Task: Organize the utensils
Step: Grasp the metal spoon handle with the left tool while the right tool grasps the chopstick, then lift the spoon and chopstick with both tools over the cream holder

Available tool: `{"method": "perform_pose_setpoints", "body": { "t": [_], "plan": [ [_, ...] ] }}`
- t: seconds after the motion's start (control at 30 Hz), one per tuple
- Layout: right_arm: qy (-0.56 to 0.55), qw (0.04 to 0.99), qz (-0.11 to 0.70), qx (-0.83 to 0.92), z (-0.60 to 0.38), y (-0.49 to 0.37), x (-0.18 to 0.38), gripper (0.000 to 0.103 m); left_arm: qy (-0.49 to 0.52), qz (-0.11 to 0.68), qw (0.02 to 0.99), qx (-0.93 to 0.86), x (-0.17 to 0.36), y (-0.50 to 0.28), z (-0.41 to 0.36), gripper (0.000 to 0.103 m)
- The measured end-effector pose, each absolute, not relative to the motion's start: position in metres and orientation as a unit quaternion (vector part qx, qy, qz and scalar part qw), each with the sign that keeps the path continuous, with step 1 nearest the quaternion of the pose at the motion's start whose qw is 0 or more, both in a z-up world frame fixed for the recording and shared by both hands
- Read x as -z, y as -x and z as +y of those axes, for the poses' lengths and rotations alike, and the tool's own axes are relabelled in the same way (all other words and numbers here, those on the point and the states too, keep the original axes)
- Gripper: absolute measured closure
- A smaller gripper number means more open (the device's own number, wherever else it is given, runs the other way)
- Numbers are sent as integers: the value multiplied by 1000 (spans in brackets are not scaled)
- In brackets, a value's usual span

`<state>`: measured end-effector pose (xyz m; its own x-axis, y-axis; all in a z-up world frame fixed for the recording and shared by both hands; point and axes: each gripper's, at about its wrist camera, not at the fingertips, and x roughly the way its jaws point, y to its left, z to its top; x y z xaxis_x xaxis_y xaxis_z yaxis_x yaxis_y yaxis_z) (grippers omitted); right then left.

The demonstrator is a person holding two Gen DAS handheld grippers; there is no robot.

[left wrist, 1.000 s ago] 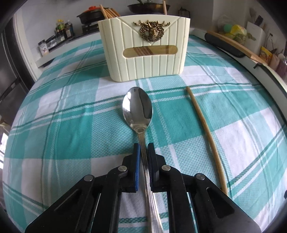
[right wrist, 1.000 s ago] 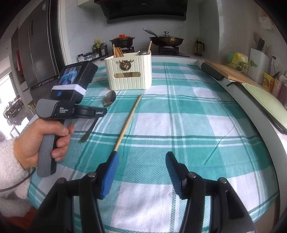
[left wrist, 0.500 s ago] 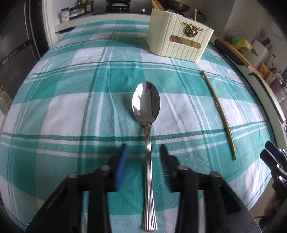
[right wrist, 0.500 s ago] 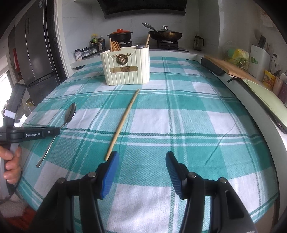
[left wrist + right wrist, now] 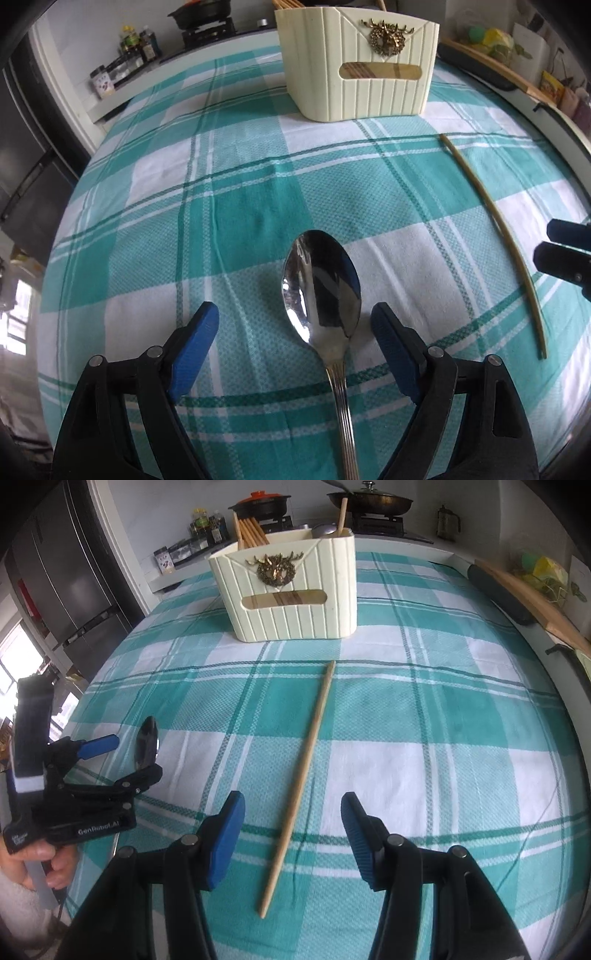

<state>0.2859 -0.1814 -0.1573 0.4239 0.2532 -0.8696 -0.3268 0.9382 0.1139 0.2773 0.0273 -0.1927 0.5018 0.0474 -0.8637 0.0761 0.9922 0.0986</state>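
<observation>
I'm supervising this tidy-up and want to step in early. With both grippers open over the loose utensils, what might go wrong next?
The shiny metal spoon lies flat on the teal checked tablecloth; the left gripper may pinch fabric or let the slick spoon slip. The thin wooden chopstick between the right gripper's fingers might roll away. The cream ribbed utensil holder already holds chopsticks, so insertion could jam.

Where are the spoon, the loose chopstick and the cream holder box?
spoon (image 5: 321, 288): left wrist view, middle of its bowl.
chopstick (image 5: 308, 753): right wrist view, mid-shaft.
holder box (image 5: 295, 616): right wrist view, ribbed front wall.
</observation>
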Motion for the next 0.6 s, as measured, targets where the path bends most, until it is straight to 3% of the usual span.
{"method": "perform_pose_setpoints", "body": {
  "t": [0.23, 0.33, 0.37, 0.4, 0.43, 0.6],
  "plan": [
    [85, 838, 522, -132, -162, -351, 182, 47, -42, 505, 862, 11, 194, -282, 35, 20],
    [81, 844, 514, -132, -158, -375, 178, 69, -27, 507, 861, 32, 192, -286, 34, 47],
    [79, 844, 513, -136, -157, -383, 177, 85, -31, 504, 863, 35, 190, -288, 33, 60],
    [72, 843, 514, -142, -158, -389, 177, 94, -35, 502, 863, 35, 190, -289, 31, 60],
    [60, 842, 515, -149, -161, -393, 176, 96, -32, 499, 865, 39, 190, -291, 31, 60],
    [-13, 861, 476, -179, -188, -382, 156, 96, -11, 467, 883, 50, 174, -283, 38, 61]
  ]
}}
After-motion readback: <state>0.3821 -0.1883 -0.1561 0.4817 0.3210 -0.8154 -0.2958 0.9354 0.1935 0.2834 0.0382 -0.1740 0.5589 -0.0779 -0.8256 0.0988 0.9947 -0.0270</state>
